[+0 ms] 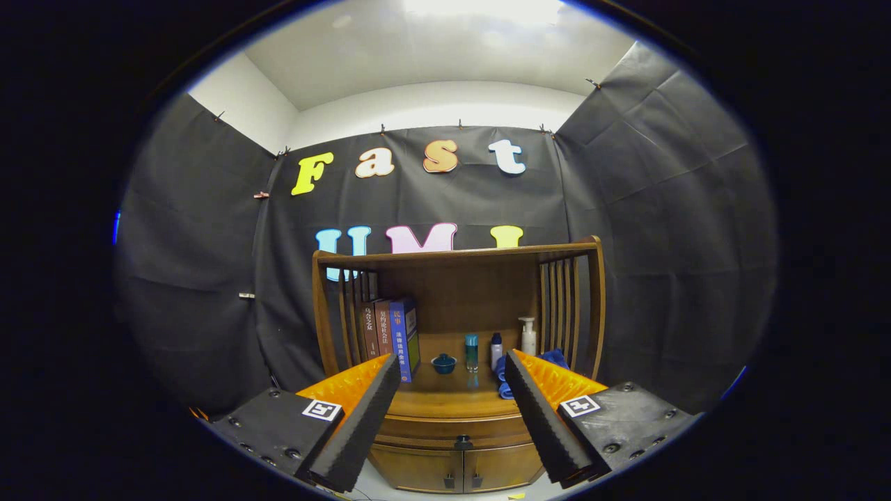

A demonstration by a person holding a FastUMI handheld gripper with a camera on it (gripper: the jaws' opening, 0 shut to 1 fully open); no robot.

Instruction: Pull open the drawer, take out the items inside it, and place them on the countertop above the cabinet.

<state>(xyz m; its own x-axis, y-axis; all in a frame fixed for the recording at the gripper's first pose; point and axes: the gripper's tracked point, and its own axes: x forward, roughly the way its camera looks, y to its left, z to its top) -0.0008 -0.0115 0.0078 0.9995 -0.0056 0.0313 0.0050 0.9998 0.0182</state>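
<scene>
A wooden cabinet (452,410) stands straight ahead against the black cloth wall. Its drawer (424,433) is closed, with a dark knob (463,442) at its middle, seen between my two fingers and some way beyond them. Below the drawer are two small doors (456,470). The countertop (452,396) above the drawer carries several things under a shelf hutch. My gripper (452,417) is open, fingers spread wide with nothing between them, well short of the cabinet.
On the countertop stand upright books (390,334) at the left, a small dark blue bowl (443,362), a teal bottle (472,351), a dark bottle (495,350), a white pump bottle (528,337) and a blue cloth (502,379). Slatted sides (560,306) flank the hutch.
</scene>
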